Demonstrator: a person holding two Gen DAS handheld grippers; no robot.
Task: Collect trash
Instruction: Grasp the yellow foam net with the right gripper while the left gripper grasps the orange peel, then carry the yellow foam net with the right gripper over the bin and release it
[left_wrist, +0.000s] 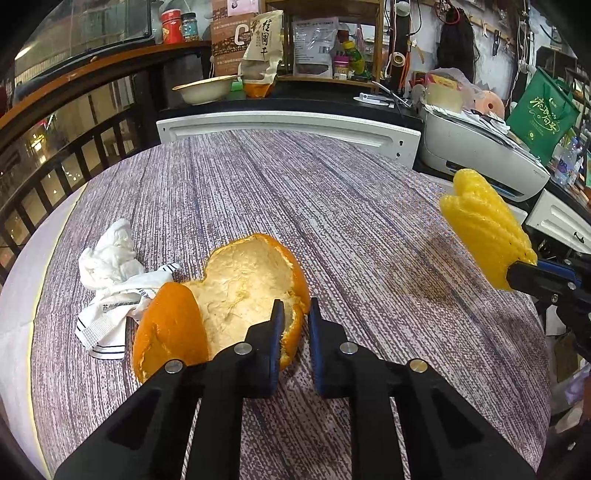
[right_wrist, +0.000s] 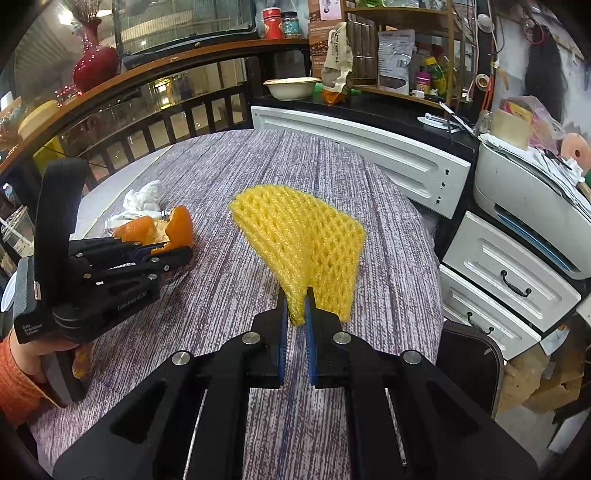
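On the round tabletop (left_wrist: 332, 206), covered by a purple-grey streaked cloth, a large orange peel (left_wrist: 236, 288) lies with its pale inner side up and one lobe curled to show the orange rind. The left hand-held gripper (left_wrist: 295, 317) has its jaws drawn together on the torn right-hand edge of this peel, which sits between the blue pads; seen from the right wrist, the same peel (right_wrist: 173, 229) lies at the tips of that gripper (right_wrist: 162, 249). Touching the peel's far left side is a crumpled white tissue (left_wrist: 110, 254) with a printed white wrapper (left_wrist: 107, 321) beside it. Well apart, above the tabletop, the right hand-held gripper (right_wrist: 295, 306) is clamped on the lower corner of a yellow foam fruit net (right_wrist: 303, 243), which stands up fan-like, clear of the cloth; in the left wrist view the net (left_wrist: 484, 229) appears at the right. A hand (right_wrist: 33, 354) in an orange sleeve (right_wrist: 18, 391) grips the left tool's handle. Beyond the tabletop stand white drawer fronts (right_wrist: 369, 155), a printer (right_wrist: 524, 206) and a cream bowl (right_wrist: 291, 88).
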